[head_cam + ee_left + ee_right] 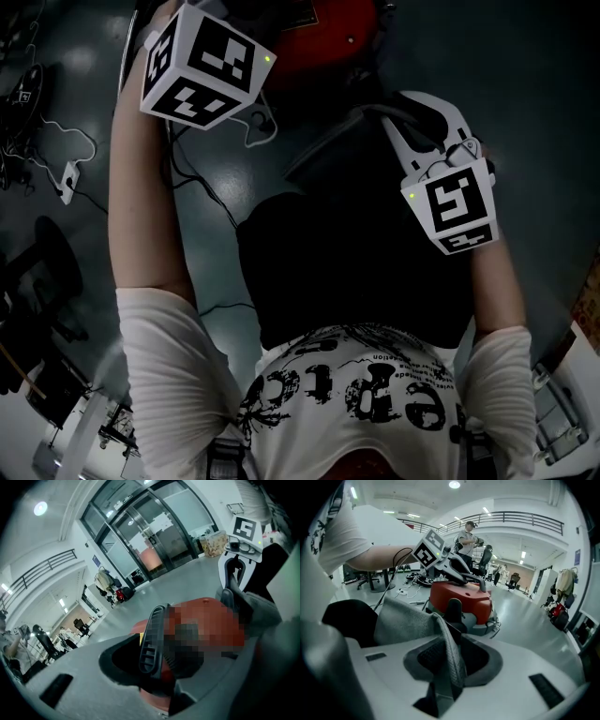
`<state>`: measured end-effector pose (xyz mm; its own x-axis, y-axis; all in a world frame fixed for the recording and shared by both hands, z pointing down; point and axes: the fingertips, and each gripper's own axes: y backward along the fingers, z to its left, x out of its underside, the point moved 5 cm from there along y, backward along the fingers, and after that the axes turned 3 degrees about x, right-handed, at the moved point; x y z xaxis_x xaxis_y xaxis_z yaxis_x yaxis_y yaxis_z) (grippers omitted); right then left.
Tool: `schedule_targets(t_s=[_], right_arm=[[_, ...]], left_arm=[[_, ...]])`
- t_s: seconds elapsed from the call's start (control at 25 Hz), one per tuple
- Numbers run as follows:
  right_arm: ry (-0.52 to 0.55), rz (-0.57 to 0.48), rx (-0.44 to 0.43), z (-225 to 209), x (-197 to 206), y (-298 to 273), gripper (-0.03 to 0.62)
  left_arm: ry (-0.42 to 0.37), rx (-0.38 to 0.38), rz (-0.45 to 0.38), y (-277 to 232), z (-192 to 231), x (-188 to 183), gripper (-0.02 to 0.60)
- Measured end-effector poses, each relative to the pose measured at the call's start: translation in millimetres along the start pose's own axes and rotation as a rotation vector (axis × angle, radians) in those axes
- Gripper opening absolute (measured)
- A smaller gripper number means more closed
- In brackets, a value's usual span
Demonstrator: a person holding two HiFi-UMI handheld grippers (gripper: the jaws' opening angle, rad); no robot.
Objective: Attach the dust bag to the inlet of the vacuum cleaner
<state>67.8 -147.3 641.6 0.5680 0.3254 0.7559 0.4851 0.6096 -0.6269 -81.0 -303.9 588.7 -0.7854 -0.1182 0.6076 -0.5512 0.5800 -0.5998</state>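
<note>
The red vacuum cleaner [328, 33] [461, 599] stands on the grey floor just ahead of me. My left gripper [479, 585] reaches down onto its top. Its marker cube [202, 64] hides the fingers in the head view. In the left gripper view one black ribbed finger [150, 639] lies against the red body [135, 629], and red fills the gap; a mosaic patch covers the other side. My right gripper [450, 667] [394, 122] is shut on a fold of the grey dust bag [403, 620] [323, 155], held short of the vacuum.
White and black cables with a power strip [67, 178] trail over the floor at the left. An office chair [47, 272] stands at the far left. A dark cloth [356, 253] hangs in front of my body. A person [468, 536] stands far behind the vacuum.
</note>
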Motion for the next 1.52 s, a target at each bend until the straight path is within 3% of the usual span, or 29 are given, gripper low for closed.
schedule_targets(t_s=[0.2,0.36,0.44,0.6,0.76,0.84,0.92,1.16,1.32,1.44,1.52], right_arm=[[-0.039,0.0,-0.003,1.2,-4.9,12.3,0.072],[-0.055,-0.063,-0.009,-0.4,-18.0,28.9,0.075],[-0.084,-0.153,0.013,-7.5,-30.1,41.6,0.074],[-0.208,-0.334,0.083,-34.0,-63.8,74.4,0.074],[-0.298,-0.473,0.142,-50.3,-68.0,82.3,0.074],[-0.311,-0.505,0.161,-45.8,-66.8,83.0,0.053],[-0.325,-0.514,0.17,-41.2,-67.0,82.5,0.003],[-0.397,-0.506,0.17,-43.8,-101.8,103.8,0.002],[-0.376,-0.508,0.182,-58.3,-167.4,162.4,0.002],[-0.37,-0.516,0.184,-72.7,-229.2,221.4,0.002],[-0.347,-0.543,0.185,-81.4,-272.7,264.5,0.002]], left_arm=[[0.015,-0.139,-0.077,18.6,-7.6,1.3,0.149],[0.125,-0.197,-0.237,59.5,-17.8,-15.3,0.149],[0.255,-0.222,-0.344,81.0,-28.5,-23.5,0.149],[0.615,-0.32,-0.515,123.6,-55.0,-37.5,0.147],[0.894,-0.469,-0.549,151.5,-81.8,-22.7,0.147],[0.964,-0.547,-0.532,161.0,-95.1,-17.6,0.08],[0.98,-0.588,-0.506,164.7,-103.1,-17.9,0.006],[0.963,-0.569,-0.474,184.1,-85.7,-48.9,0.005],[0.978,-0.553,-0.402,239.9,-44.7,-100.5,0.005],[0.998,-0.557,-0.4,293.4,-4.2,-154.6,0.005],[0.967,-0.589,-0.401,332.7,23.6,-194.1,0.005]])
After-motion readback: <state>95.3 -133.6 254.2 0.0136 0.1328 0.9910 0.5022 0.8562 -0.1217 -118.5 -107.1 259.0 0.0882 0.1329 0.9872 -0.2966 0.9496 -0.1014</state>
